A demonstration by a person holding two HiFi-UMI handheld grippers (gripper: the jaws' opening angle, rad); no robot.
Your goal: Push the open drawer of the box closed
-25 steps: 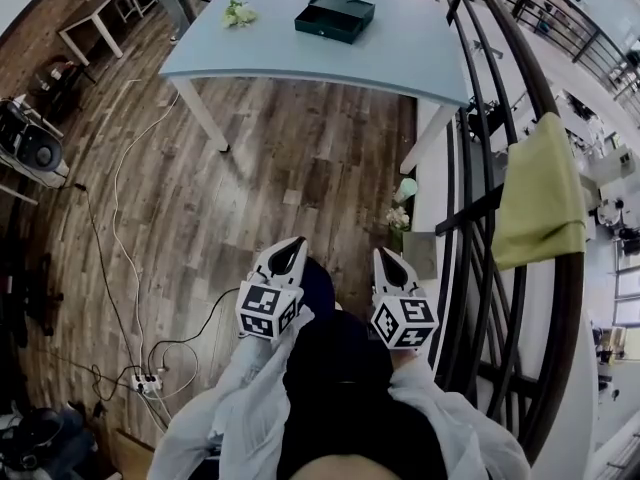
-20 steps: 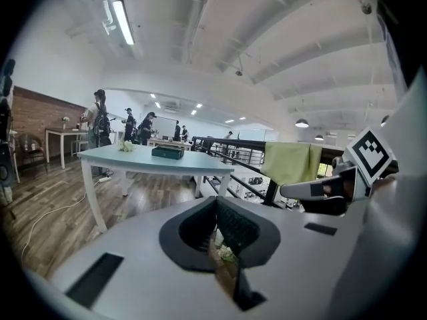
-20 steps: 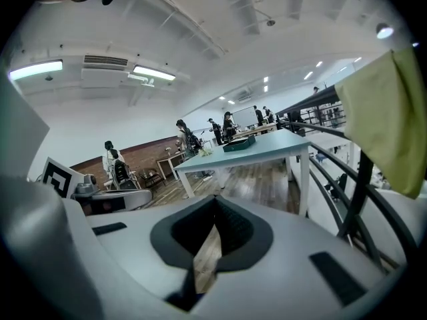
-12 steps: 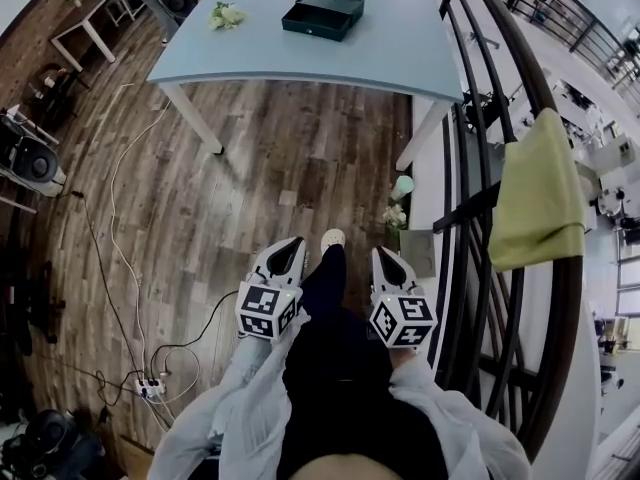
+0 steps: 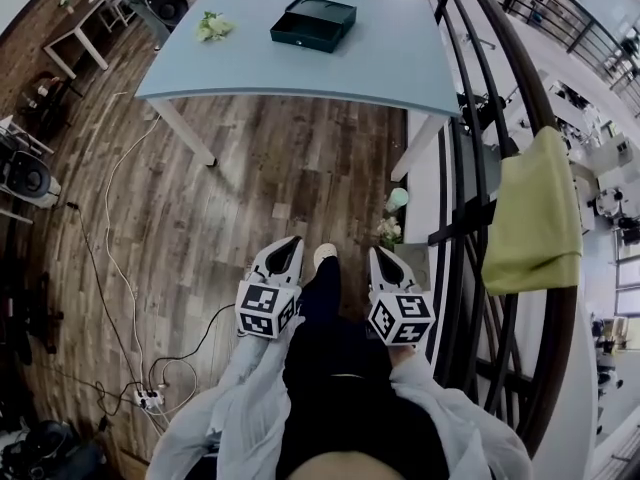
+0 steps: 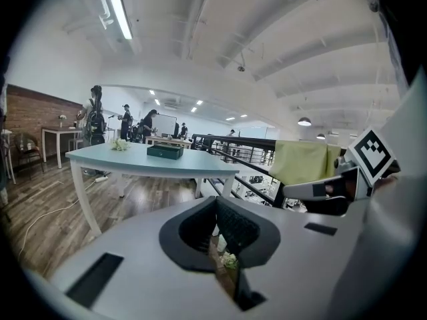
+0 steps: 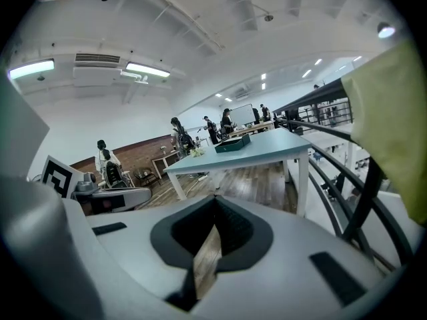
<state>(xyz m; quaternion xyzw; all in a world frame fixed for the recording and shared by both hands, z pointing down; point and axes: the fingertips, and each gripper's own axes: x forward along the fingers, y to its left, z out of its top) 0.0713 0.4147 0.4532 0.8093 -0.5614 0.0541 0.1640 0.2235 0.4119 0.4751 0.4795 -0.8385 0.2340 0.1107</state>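
Head view: blue table (image 5: pixel 400 60), box (image 5: pixel 313 22), wood floor (image 5: pixel 280 180)

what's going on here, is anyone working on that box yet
Not yet. A person holds a left gripper and a right gripper, both shut and empty, low in front of them over the wood floor. The dark green box sits on the light blue table well ahead, out of reach, untouched.
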